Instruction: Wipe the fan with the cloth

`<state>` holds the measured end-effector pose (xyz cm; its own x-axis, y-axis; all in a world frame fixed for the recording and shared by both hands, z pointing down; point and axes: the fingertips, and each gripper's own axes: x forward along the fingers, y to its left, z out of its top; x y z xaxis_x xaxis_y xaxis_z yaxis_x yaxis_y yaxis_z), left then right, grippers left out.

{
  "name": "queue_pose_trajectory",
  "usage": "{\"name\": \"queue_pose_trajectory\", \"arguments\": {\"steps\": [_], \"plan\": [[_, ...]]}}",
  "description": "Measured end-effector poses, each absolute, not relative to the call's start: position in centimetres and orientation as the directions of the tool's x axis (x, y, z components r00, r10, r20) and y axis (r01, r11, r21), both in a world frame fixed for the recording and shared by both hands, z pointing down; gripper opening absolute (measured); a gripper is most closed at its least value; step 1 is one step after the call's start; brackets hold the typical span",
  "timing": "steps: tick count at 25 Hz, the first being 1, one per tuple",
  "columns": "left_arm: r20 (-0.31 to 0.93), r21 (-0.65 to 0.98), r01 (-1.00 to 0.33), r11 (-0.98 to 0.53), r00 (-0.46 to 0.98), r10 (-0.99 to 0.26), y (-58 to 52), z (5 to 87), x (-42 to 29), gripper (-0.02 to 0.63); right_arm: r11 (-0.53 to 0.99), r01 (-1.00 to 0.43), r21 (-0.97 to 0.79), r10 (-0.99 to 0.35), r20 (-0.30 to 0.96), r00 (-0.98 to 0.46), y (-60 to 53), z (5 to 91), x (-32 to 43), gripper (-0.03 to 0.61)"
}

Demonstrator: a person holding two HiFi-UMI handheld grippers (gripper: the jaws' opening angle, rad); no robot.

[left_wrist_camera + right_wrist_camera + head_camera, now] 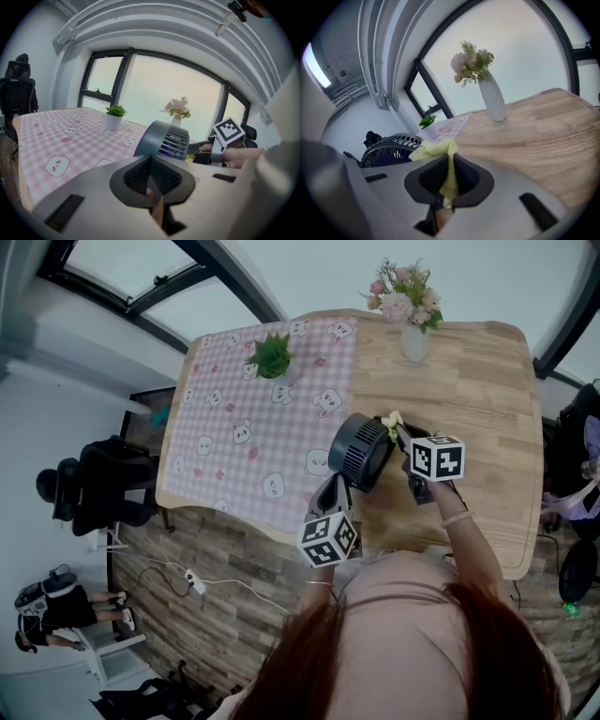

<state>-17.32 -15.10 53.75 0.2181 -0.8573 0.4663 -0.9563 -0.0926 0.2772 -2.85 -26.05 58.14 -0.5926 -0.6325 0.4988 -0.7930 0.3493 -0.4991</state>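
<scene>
At the near edge of the wooden table point(478, 390), beside the pink checked tablecloth point(234, 418), I see the fan point(361, 451) as a dark round drum with a slatted grille. Its base is hidden behind the left gripper point(330, 491), and the wearer's hair covers both handles in the head view. The cloth point(436, 149) is a soft, crumpled yellow tuft lying at the fan's rim. The right gripper point(450, 164) is clamped on this cloth. The left gripper's ribbed pads meet in a closed seam just short of the fan's housing, and I cannot confirm whether they touch it.
</scene>
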Motion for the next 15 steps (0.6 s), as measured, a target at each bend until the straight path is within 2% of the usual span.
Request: {"name": "queue_pose_trajectory", "arguments": {"steps": [15], "plan": [[0.461,0.286,-0.953,-0.101,0.229,-0.857,-15.0,53.7,-17.4,0.012,0.346,-0.808,-0.478,-0.585,0.563,-0.584,-24.4,60.1,-3.0,0.031]]}}
